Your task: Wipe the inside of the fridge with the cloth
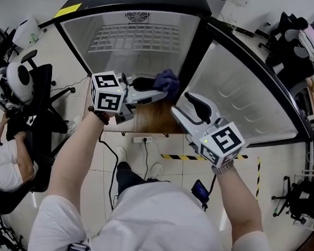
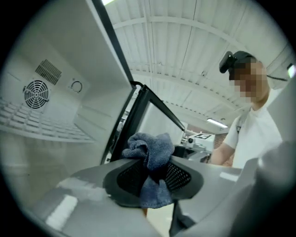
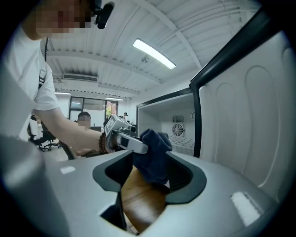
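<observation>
Left tongs (image 2: 152,178) clamp the soft, light, floppy cloth (image 2: 150,148) at mid-bunch, a seemingly sound hold for wiping the fridge (image 1: 145,40), while right tongs (image 3: 145,175) beside them stand wide apart, gripping nothing.

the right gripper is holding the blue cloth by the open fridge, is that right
No, the left gripper holds the blue cloth by the open fridge; the left gripper view shows its fingers clamped on it. The right gripper is open and grips nothing.
</observation>
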